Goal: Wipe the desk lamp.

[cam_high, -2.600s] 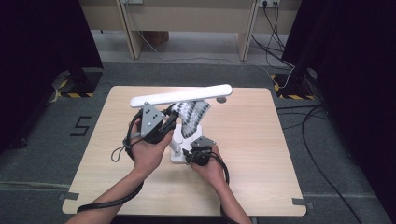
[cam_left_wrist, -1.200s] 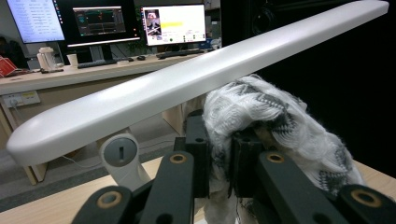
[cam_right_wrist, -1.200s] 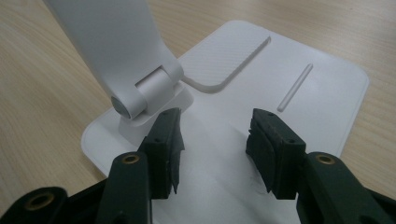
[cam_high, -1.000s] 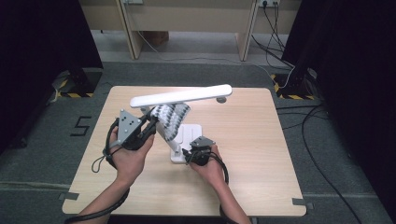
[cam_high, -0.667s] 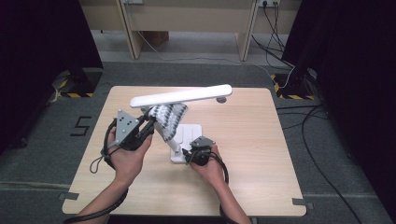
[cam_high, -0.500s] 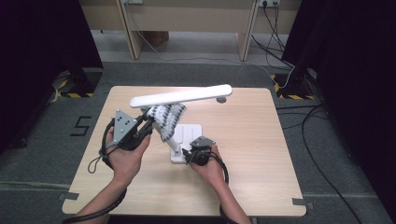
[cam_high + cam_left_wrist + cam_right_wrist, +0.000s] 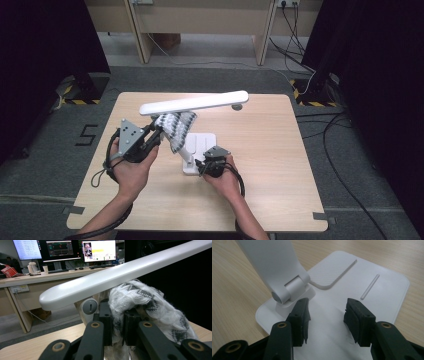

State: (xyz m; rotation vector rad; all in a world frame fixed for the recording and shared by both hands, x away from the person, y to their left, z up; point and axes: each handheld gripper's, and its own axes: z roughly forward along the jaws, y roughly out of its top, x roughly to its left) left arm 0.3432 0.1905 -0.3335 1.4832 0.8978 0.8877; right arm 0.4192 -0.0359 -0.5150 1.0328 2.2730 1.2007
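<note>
The left gripper (image 7: 117,326) pinches a grey-patterned white cloth (image 7: 150,307) under the white desk lamp's long head (image 7: 120,277); wipe evenly while the wide-open right gripper (image 7: 327,315) presses the flat white lamp base (image 7: 384,290) steady.

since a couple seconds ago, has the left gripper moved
Yes. The left gripper, shut on the cloth, has shifted left, away from the lamp base.

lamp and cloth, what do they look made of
Lamp: probably plastic, white with a smooth satin sheen and rounded moulded edges; its base shows a fine woven-looking texture. Cloth: soft knitted or woven fabric, white with a grey zigzag pattern, fuzzy fibres at the surface; it bunches where the left tool pinches it.
</note>
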